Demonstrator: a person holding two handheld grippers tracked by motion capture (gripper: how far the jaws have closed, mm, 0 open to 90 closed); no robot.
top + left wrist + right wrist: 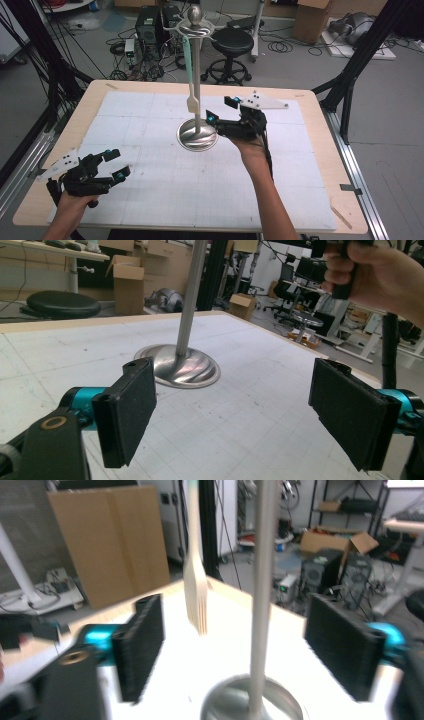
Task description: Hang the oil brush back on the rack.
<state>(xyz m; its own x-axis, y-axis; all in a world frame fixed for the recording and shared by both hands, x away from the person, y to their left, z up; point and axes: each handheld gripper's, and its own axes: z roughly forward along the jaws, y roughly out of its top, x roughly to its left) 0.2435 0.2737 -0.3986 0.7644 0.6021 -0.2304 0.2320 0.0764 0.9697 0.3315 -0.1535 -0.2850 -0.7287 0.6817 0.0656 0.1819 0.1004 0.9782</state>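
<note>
A steel utensil stand (198, 134) with a round base and tall pole stands mid-table; its pole (262, 595) rises in the right gripper view and its base (180, 367) lies ahead in the left gripper view. A pale fork-like utensil (192, 102) with a green handle hangs from the stand's top hooks, tines down (196, 597). My right gripper (218, 111) is just right of the stand, open, with nothing between its pads. My left gripper (116, 164) rests open near the table's front left corner, empty.
The table (320, 150) carries a white gridded mat with wooden borders around it. Behind it stand a black stool (231, 47), computer cases and cables on the floor. Black frame legs rise at both sides.
</note>
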